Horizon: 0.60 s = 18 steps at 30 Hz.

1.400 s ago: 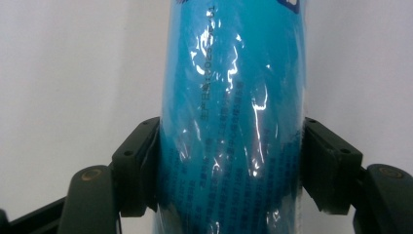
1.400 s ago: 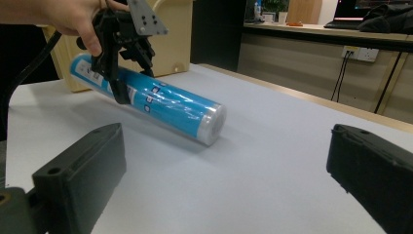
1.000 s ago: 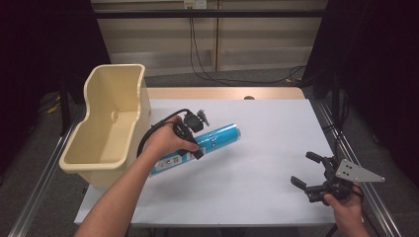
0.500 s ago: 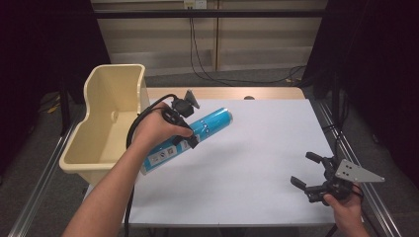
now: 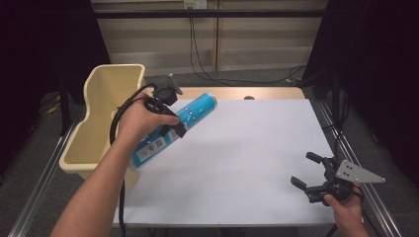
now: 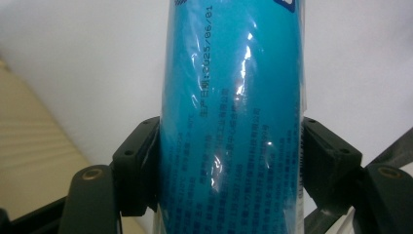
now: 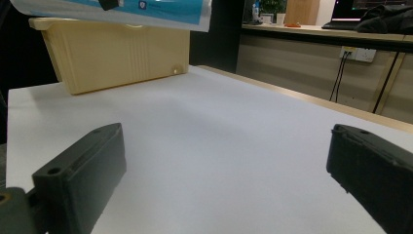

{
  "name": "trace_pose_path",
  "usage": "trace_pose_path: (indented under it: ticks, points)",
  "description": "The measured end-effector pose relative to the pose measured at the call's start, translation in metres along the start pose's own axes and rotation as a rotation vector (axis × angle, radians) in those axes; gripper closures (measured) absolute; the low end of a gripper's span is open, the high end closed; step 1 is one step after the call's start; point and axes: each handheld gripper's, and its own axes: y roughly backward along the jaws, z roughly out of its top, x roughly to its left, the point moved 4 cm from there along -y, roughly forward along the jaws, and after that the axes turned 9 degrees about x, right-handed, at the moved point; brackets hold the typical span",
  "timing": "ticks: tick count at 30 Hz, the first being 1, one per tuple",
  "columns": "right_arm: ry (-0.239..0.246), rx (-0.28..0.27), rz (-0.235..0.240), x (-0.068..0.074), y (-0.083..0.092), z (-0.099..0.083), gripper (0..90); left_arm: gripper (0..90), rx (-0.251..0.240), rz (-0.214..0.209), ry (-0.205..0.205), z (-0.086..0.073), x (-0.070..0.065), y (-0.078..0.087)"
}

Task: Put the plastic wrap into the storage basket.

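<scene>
Between left gripper (image 6: 229,161) jaws, blue tube (image 6: 234,117); right gripper (image 7: 226,180) wide open

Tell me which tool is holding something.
The left tool, beside the yellow bin, is clamped on the blue tube. The right tool is open and empty.

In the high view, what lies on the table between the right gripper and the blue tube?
Nothing: between the right gripper and the blue tube held by the left gripper there is bare white table. The right gripper view shows this too.
</scene>
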Motion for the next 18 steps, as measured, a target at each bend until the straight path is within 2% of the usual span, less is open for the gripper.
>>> trace_pose_path:
  ticks: [8,9,13,17,18]
  points:
    - [-0.008,-0.002,0.004,0.0,0.0,0.0,0.6,31.9,-0.021,0.038,0.116,-0.02,0.026,0.021]
    - [-0.008,-0.002,0.004,0.0,0.0,0.0,0.6,31.9,-0.021,0.038,0.116,-0.02,0.026,0.021]
    - [-0.011,0.002,0.007,-0.001,-0.001,-0.001,0.5,31.9,-0.036,0.045,0.179,-0.031,0.039,0.03]
    - [-0.008,0.002,0.008,0.0,-0.002,-0.001,0.6,31.9,-0.051,0.055,0.203,-0.038,0.047,0.035]
    - [-0.005,0.001,0.009,0.0,-0.002,-0.001,0.5,31.9,-0.055,0.061,0.228,-0.043,0.051,0.039]
